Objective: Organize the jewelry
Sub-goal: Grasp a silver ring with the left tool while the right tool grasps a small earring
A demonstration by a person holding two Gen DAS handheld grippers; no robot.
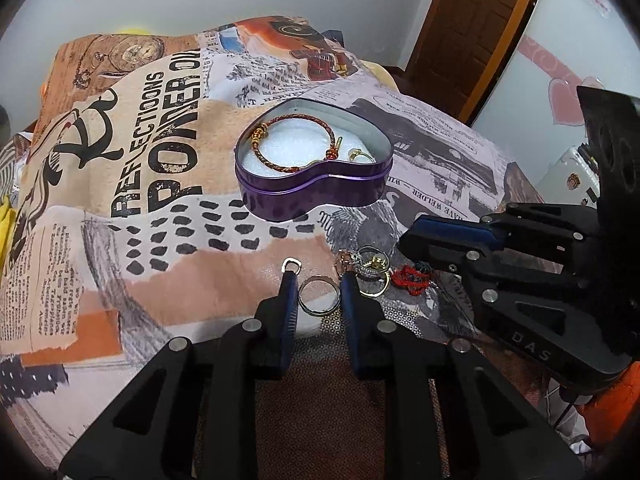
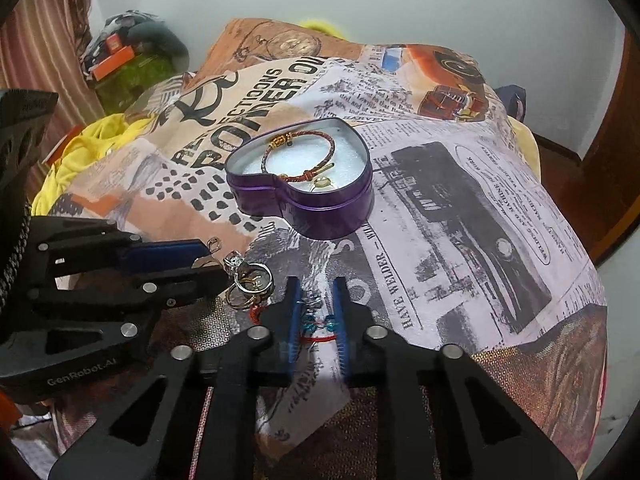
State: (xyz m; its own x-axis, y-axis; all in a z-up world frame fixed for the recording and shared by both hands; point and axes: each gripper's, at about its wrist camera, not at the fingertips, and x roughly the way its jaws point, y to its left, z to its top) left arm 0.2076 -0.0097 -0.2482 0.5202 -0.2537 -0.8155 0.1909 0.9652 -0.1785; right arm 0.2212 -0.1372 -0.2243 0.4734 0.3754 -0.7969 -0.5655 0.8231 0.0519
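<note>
A purple heart-shaped tin (image 1: pixel 316 194) (image 2: pixel 320 212) stands open on the printed cloth, holding a braided red-gold bracelet (image 1: pixel 280 164) (image 2: pixel 298 148) and a small gold piece (image 1: pixel 358 155) (image 2: pixel 322 184). My left gripper (image 1: pixel 319 280) is open, its fingers on either side of a silver ring (image 1: pixel 319 295) lying on the cloth. A cluster of rings (image 1: pixel 370 268) (image 2: pixel 248 280) lies just right of it. My right gripper (image 2: pixel 317 284) is open around a red string bracelet with teal beads (image 2: pixel 320 326) (image 1: pixel 412 278). A small heart charm (image 1: pixel 291 266) (image 2: pixel 215 243) lies near the left fingertip.
The printed newspaper-pattern cloth (image 1: pixel 160 184) (image 2: pixel 460 200) covers a raised surface that drops off on all sides. Yellow fabric (image 2: pixel 80 152) and clutter lie at the left, a brown door (image 1: pixel 472 28) at the back right, a white wall behind.
</note>
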